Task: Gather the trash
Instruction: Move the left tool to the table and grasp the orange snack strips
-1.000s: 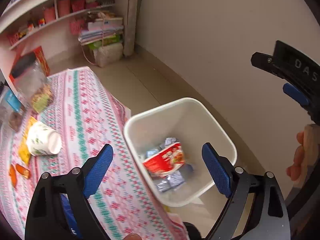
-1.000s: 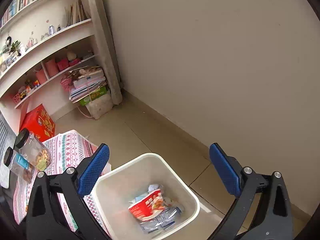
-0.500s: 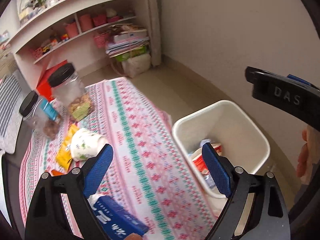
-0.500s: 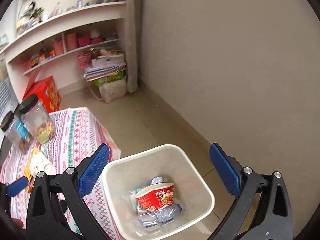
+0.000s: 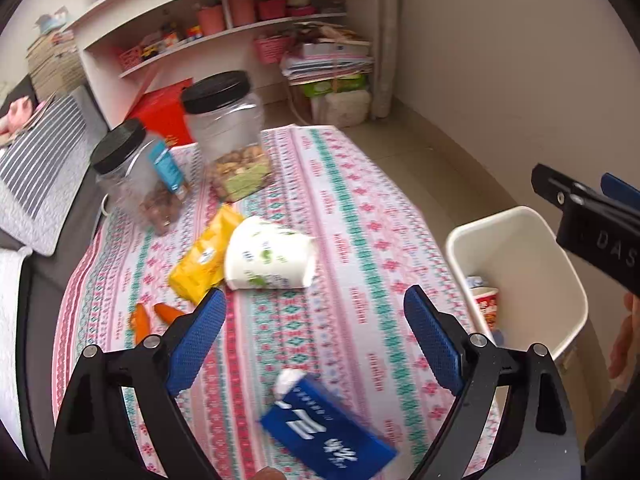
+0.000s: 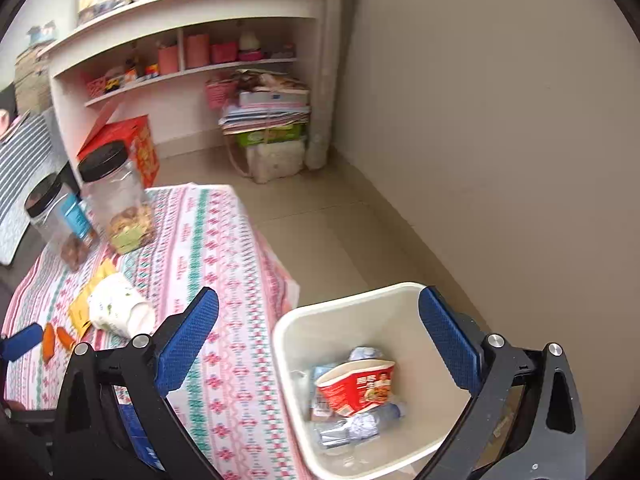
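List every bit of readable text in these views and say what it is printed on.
"DAS": white letters on the black body of the right gripper, cut off by the frame edge.
Blue box on the tablecloth: white print, too blurred to read.
Red noodle cup in the white bin: white characters, too small to read.
Jar labels, yellow packet, paper cup: unreadable.

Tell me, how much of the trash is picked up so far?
Partly done: the white plastic bin already holds a red noodle cup and crushed bottles. Both grippers are open and empty. Still on the patterned tablecloth: a tipped white paper cup, yellow wrapper and blue carton.
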